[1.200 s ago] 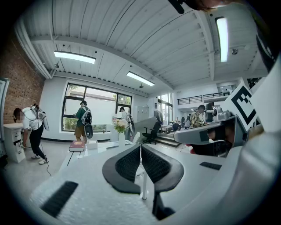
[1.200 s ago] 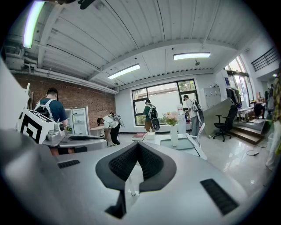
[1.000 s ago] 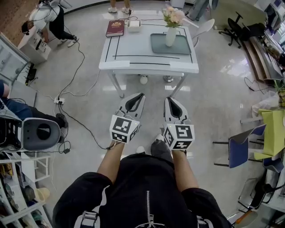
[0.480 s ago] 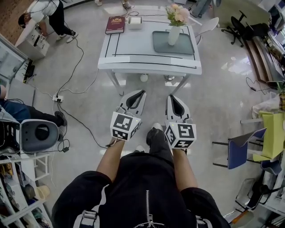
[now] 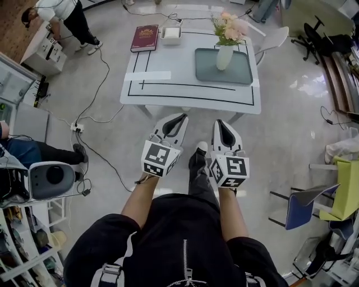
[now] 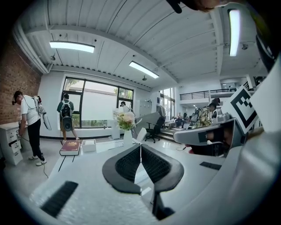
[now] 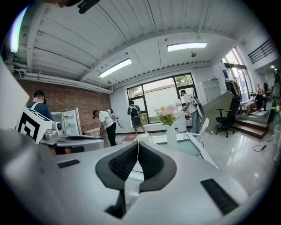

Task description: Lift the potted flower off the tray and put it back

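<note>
A white vase of pink flowers stands upright on a grey-green tray at the right of a white table; it also shows far off as the potted flower in the left gripper view and the potted flower in the right gripper view. My left gripper and right gripper hang side by side just short of the table's near edge, well away from the flower. Both have their jaws pressed together with nothing between them.
A dark red book and a small white box lie at the table's far left. Cables run over the floor at the left. Chairs stand at the right, and a person works at a bench far left.
The table has come closer in the head view, and both grippers now sit just before its near edge. Both stayed shut.
</note>
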